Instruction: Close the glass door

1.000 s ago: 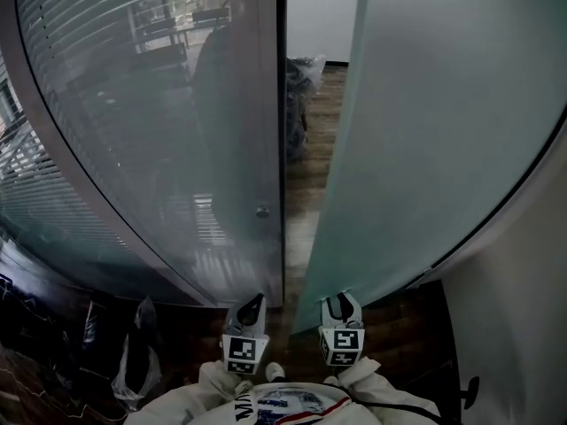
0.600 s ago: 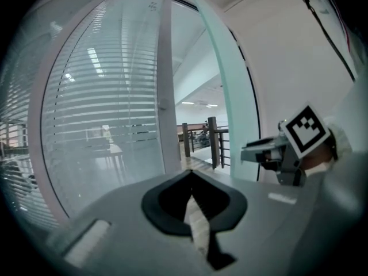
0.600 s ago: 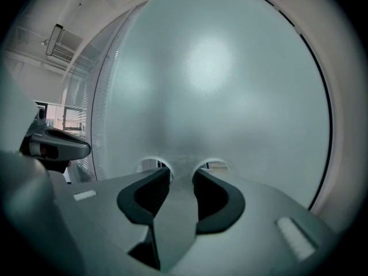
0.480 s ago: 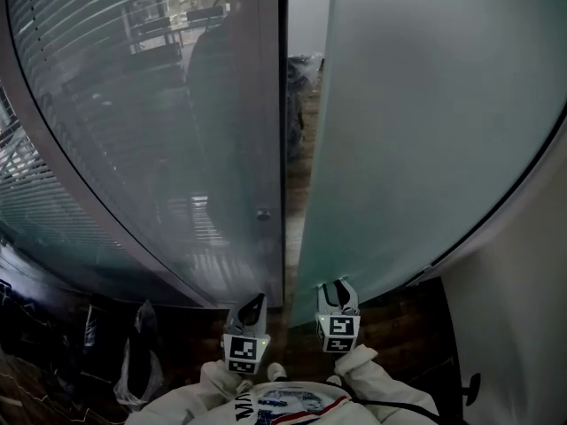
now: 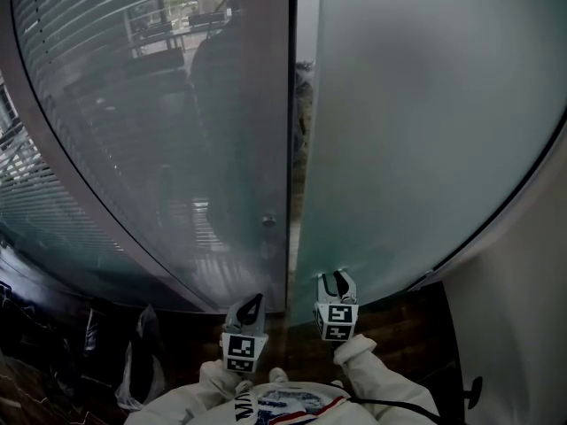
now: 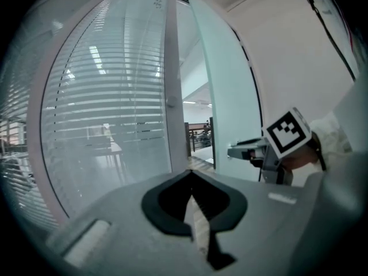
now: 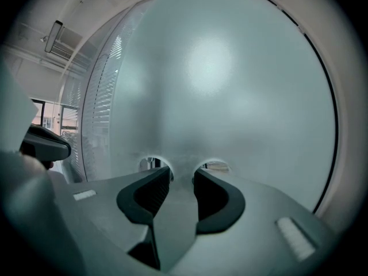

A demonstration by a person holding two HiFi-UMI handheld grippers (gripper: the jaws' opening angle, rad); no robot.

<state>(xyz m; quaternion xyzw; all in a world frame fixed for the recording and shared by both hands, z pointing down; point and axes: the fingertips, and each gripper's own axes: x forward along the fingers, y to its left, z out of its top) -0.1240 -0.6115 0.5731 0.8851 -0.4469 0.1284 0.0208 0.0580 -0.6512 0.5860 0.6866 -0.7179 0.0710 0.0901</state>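
Plainly, my right gripper (image 5: pixel 336 283) has its jaws spread with nothing between them, tips at the frosted glass door (image 5: pixel 425 131), which stands a narrow gap from the frame (image 5: pixel 276 104). My left gripper (image 5: pixel 251 308) is pinched together, empty, near that frame. Its view looks through the gap into a bright room; the right gripper view shows mostly frosted glass.

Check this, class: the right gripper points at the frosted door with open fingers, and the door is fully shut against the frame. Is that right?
No. The door is not fully shut: the head view shows a narrow gap between it and the frame. The rest holds: the right gripper points at the frosted door with open fingers.
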